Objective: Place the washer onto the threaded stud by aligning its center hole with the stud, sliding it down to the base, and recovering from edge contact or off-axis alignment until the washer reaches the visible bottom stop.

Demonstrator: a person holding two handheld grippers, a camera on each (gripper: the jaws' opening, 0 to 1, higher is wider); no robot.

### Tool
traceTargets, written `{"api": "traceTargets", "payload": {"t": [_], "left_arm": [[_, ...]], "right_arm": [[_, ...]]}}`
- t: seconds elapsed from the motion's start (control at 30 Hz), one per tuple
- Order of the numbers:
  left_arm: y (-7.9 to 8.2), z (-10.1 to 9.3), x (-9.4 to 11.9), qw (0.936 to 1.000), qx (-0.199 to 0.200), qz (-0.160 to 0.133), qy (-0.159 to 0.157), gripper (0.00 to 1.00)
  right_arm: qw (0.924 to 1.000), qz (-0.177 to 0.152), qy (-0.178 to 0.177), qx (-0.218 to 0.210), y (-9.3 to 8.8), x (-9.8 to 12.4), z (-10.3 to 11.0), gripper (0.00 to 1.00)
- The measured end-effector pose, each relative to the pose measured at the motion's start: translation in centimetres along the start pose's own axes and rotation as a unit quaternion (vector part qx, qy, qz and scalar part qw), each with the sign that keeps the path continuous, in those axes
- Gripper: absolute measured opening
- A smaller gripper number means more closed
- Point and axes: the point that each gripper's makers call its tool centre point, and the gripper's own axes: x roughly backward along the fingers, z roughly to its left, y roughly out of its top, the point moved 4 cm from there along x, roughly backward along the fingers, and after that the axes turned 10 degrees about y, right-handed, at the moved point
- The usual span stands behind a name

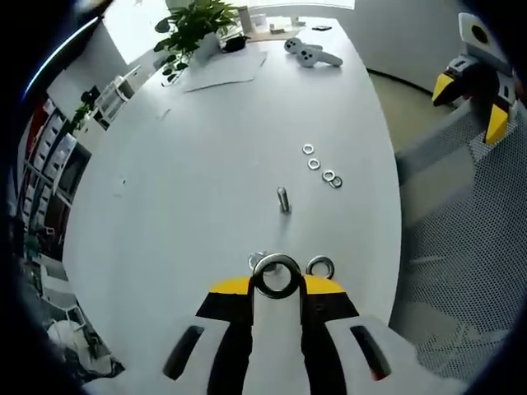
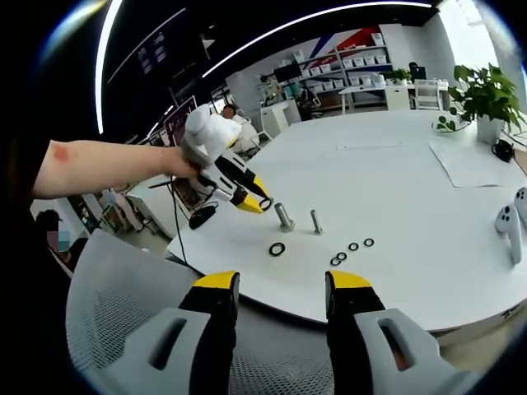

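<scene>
washer: lower rim covered by left gripper tips
ring behind it: mostly hidden
stud: threads too small to resolve
controller: cut by edge

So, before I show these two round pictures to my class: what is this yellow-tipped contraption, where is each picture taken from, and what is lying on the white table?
No robot here: a person holds a hand-operated tool in each hand, and a small camera rides on each one. The left gripper view looks along the left tool, whose yellow-tipped jaws are shut on a washer. The right gripper view looks along the right tool, which is open, holds nothing and sits off the table's edge; it also shows the person's arm carrying the left tool. On the white table stand two upright studs, with loose washers beside them. Farther off are a potted plant, some paper and white handheld controllers.
</scene>
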Motion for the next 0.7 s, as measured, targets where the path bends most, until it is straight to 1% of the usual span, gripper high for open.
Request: {"api": "traceTargets", "payload": {"t": [0.1,0.23,0.33,0.47,0.6,0.7], "left_arm": [[0.0,0.3,-0.3,1.0000,-0.003,0.001,0.009,0.19],[0.1,0.6,-0.8,0.9999,0.001,0.003,0.013,0.19],[0.1,0.5,-1.3,0.9999,-0.005,0.011,0.011,0.19],[-0.2,0.6,-2.0,0.9996,-0.008,0.025,0.008,0.19],[0.0,0.7,-2.3,0.9995,-0.008,0.029,0.010,0.19],[0.2,1.0,-2.6,0.9995,0.003,0.030,0.008,0.19]], "right_arm": [[1.0000,-0.001,-0.001,0.000,0.0,0.0,0.0,0.44],[1.0000,-0.001,-0.001,-0.001,0.0,0.0,0.0,0.44],[1.0000,0.003,0.001,0.000,0.0,0.0,0.1,0.43],[1.0000,0.003,0.001,0.000,-0.1,0.0,0.0,0.43],[1.0000,0.002,0.000,0.000,0.0,0.0,0.0,0.43],[1.0000,0.004,0.001,0.000,0.0,-0.1,0.0,0.43]]}}
